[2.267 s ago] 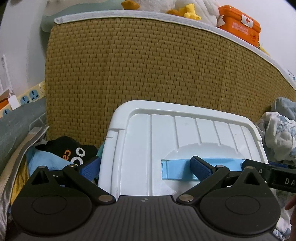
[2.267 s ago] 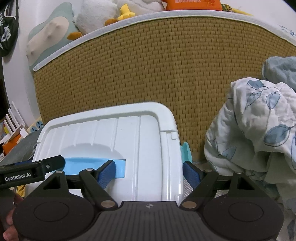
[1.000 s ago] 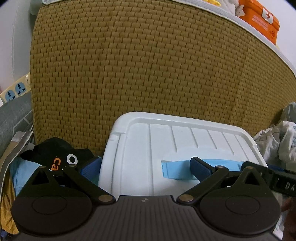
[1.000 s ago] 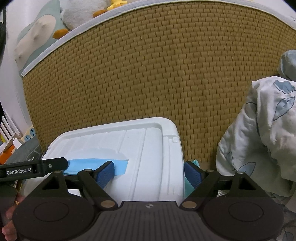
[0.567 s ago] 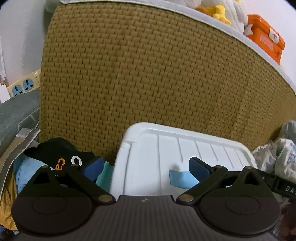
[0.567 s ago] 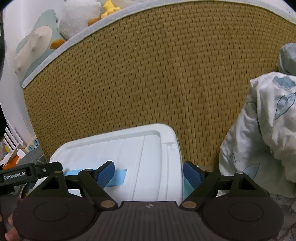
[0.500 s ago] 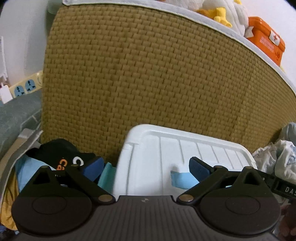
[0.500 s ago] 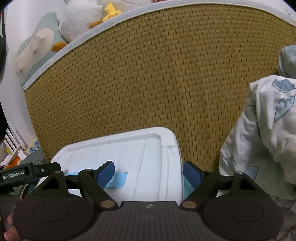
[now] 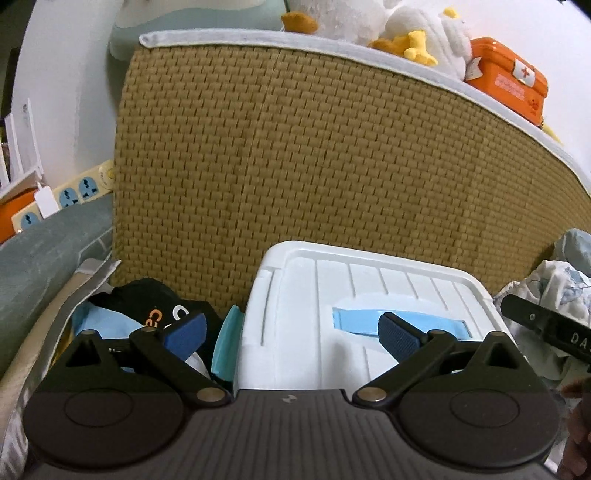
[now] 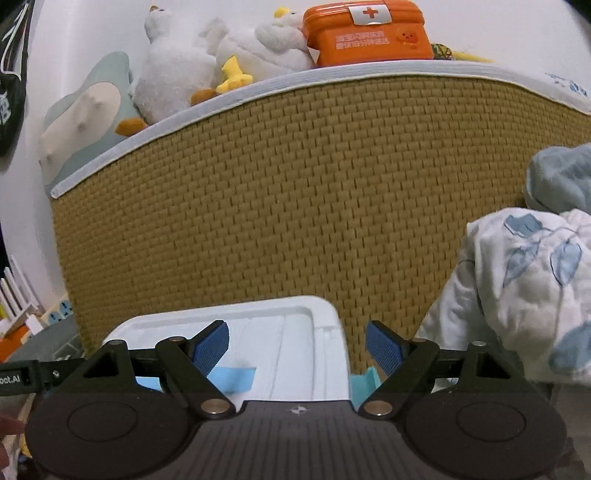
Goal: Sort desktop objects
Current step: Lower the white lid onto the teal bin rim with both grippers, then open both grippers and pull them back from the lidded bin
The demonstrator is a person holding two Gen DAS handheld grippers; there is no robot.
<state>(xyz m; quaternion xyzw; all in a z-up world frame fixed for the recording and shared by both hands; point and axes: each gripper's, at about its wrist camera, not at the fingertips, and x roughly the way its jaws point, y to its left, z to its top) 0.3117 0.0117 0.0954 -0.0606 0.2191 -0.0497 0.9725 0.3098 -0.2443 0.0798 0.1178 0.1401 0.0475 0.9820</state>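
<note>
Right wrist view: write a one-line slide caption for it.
Open right gripper straddles the right edge of a white storage box before a woven panel, orange first-aid box on top.

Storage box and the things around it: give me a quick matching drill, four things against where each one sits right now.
Things:
1. first-aid box
2. storage box
3. floral bedding
4. black cap

Places:
A. left of the storage box, down by the woven mat
B. on the ledge above the woven mat, beside the plush toys
C. between the open fingers of both grippers
D. right of the storage box, bunched up

Pairs: 1-B, 2-C, 3-D, 4-A
</note>
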